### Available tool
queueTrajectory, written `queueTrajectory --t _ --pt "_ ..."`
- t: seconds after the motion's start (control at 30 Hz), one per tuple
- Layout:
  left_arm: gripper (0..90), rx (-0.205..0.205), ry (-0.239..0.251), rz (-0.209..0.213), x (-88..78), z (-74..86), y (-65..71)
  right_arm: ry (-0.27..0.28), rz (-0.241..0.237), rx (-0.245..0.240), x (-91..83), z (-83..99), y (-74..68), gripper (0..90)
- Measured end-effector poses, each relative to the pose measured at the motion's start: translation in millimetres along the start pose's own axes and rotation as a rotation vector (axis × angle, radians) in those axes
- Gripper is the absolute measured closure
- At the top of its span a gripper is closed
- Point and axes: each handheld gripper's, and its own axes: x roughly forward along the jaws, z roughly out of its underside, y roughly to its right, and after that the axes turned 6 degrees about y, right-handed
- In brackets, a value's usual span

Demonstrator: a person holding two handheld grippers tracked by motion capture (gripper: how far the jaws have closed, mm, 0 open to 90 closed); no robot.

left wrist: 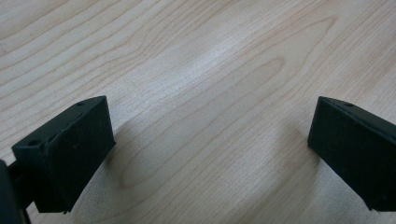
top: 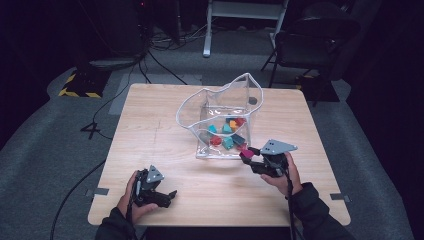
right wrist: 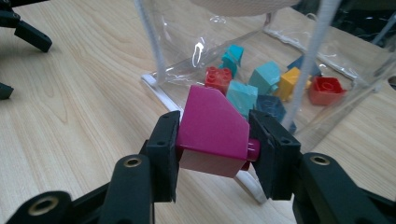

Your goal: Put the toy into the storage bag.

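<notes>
**Magenta block on its way to the bag**

The right gripper [right wrist: 212,140] clamps the magenta block [right wrist: 212,133] just at the clear bag's [top: 220,107] five-o'clock corner. Next, I'd judge: lift over the rim, release. The left gripper [top: 161,196] rests wide open on the desk [top: 150,130].

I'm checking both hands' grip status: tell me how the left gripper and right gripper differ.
The left gripper stands wide open with nothing between its jaws, low over the bare table; the right gripper is shut on a magenta block, raised beside the clear bag. Both have black jaws.
</notes>
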Motion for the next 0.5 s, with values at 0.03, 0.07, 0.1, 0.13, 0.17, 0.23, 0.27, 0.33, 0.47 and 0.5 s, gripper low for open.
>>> queueTrajectory --t 0.03,0.07,0.1,0.13,0.17,0.23,0.27,0.33,0.47,0.5 --pt "0.5 0.0 0.001 0.0 0.1 0.0 0.0 0.004 0.002 0.002 -2.2 0.2 1.3 56.0" --pt "0.5 0.0 0.0 0.0 0.0 0.0 0.0 0.006 0.005 0.005 -4.1 0.2 2.4 56.0" --pt "0.5 0.0 0.0 0.0 0.0 0.0 0.0 0.009 0.007 0.008 -6.0 0.2 3.6 56.0" --pt "0.5 0.0 0.0 0.0 0.0 0.0 0.0 0.01 0.007 0.01 -7.7 0.0 4.9 55.9" --pt "0.5 0.0 0.001 0.0 0.1 0.0 0.0 0.013 0.008 0.01 -9.5 -0.5 6.1 56.0" --pt "0.5 0.0 0.001 0.0 0.1 0.0 0.0 0.023 0.012 0.014 -13.5 -1.8 8.4 56.0" --pt "0.4 0.0 0.001 0.0 0.1 0.0 -0.1 0.027 0.011 0.014 -15.4 -2.8 9.5 56.0" --pt "0.4 0.001 0.001 -0.001 0.1 0.0 -0.1 0.035 0.015 0.012 -18.6 -5.2 10.7 56.0" --pt "0.4 -0.001 0.0 0.001 0.1 0.0 0.0 0.074 0.023 0.006 -26.8 -18.6 11.5 56.0" --pt "0.4 0.002 0.001 -0.002 0.0 -0.1 -0.2 0.084 0.022 0.004 -29.0 -21.7 11.5 56.0"
